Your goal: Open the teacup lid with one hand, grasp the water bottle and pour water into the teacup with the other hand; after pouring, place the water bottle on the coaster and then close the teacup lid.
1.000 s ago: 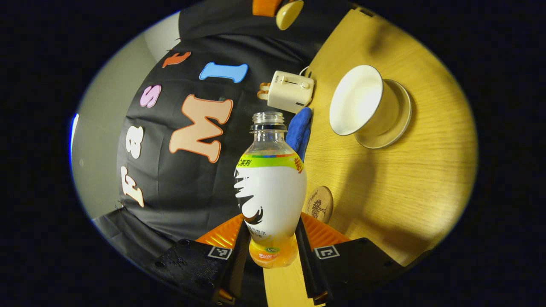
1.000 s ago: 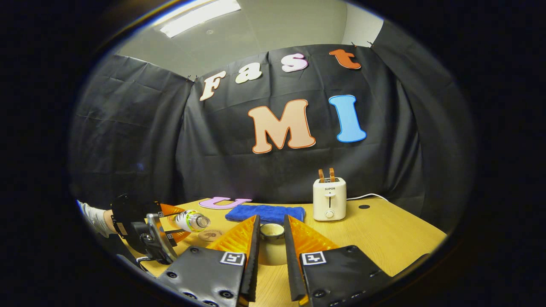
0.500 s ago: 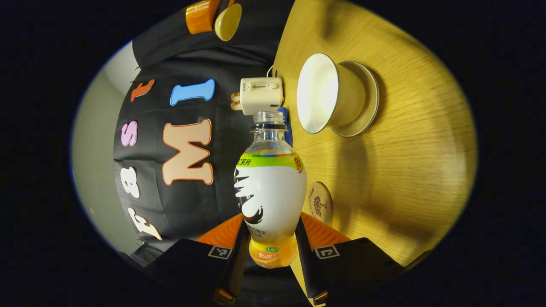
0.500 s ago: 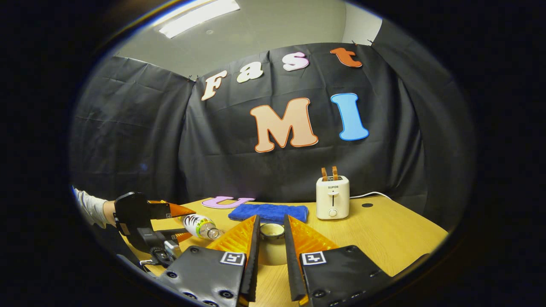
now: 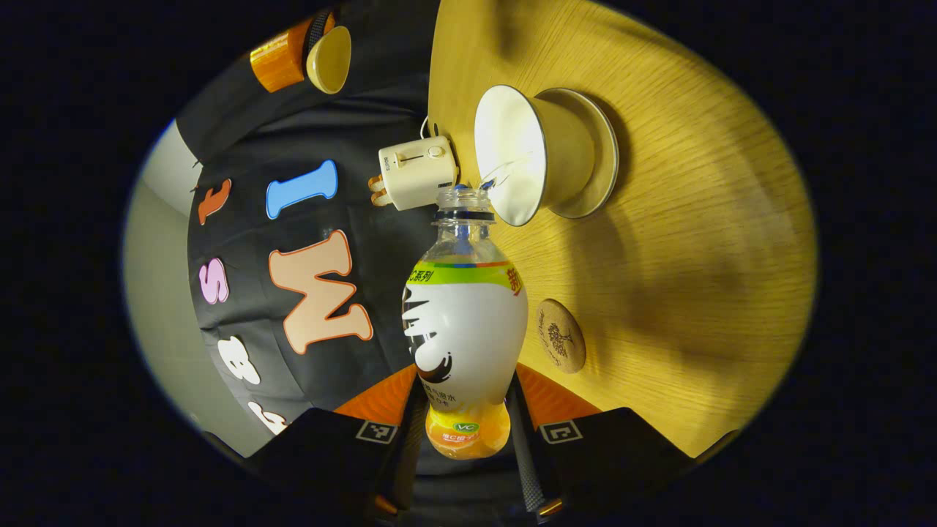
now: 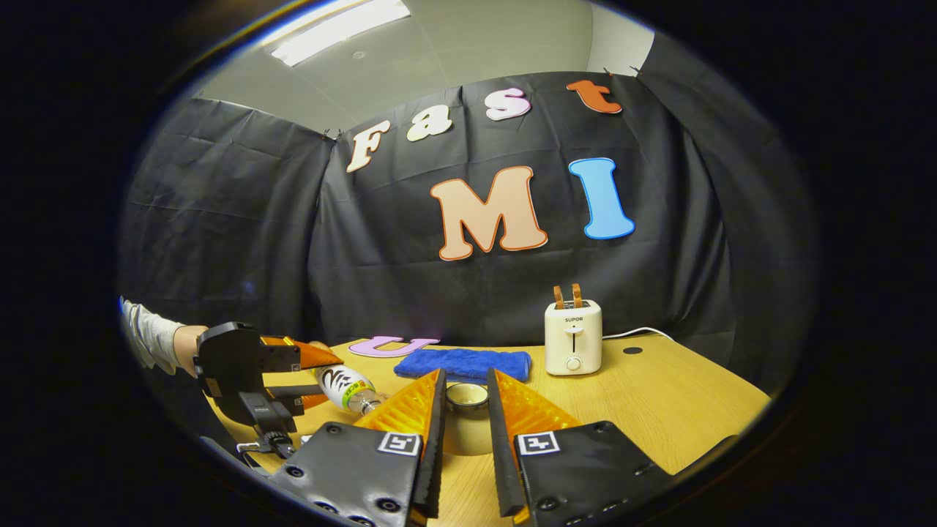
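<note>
My left gripper (image 5: 465, 391) is shut on a plastic bottle (image 5: 465, 322) with a white label and no cap. The bottle is tipped so that its mouth is level with the rim of the white teacup (image 5: 527, 154), and a thin stream of water (image 5: 502, 170) runs into the cup. The cup stands on a saucer (image 5: 600, 165) without its lid. My right gripper (image 6: 465, 384) is shut on the cream teacup lid (image 6: 466, 397), held above the table. The lid (image 5: 329, 50) and that gripper also appear far off in the left gripper view. A round wooden coaster (image 5: 561, 336) lies beside the bottle.
A cream toaster (image 6: 573, 338) stands at the back of the wooden table (image 6: 659, 402), with a folded blue towel (image 6: 463, 364) to its left. A person's hand and sleeve (image 6: 157, 340) hold the left gripper (image 6: 245, 366) and bottle (image 6: 348, 386) at the table's left.
The left gripper has tipped the bottle further and brought its mouth to the cup's rim, and water now flows. The right gripper with the lid has barely moved.
</note>
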The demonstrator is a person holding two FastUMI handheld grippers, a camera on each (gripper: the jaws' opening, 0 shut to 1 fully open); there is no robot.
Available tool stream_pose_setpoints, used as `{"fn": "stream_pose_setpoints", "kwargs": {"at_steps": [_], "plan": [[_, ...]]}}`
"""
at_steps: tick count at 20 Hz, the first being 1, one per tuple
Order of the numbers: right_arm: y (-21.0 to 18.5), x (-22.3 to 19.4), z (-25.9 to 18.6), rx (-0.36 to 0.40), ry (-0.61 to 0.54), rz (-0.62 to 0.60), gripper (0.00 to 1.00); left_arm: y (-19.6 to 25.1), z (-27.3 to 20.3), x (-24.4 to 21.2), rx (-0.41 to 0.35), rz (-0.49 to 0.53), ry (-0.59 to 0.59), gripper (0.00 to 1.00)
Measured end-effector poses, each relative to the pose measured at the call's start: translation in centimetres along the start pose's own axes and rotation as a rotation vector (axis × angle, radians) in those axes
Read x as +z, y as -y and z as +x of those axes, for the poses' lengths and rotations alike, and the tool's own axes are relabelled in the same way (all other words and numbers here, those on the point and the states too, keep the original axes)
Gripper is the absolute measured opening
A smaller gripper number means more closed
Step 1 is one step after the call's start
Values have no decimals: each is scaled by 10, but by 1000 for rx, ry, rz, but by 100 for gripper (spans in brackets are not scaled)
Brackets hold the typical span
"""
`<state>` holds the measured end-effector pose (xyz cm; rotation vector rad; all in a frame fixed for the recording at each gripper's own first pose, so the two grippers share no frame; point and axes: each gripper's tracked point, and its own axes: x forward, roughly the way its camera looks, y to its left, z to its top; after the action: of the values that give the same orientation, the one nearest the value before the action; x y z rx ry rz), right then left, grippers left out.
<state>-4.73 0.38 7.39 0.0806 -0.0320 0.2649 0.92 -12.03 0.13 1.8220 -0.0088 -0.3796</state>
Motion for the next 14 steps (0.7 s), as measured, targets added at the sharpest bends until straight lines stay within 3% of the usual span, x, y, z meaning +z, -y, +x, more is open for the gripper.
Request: {"fn": "stream_pose_setpoints", "kwargs": {"at_steps": [14], "plan": [[-11, -12, 4, 38, -27, 10, 34, -21, 6, -4, -42, 237, -39, 55]]}}
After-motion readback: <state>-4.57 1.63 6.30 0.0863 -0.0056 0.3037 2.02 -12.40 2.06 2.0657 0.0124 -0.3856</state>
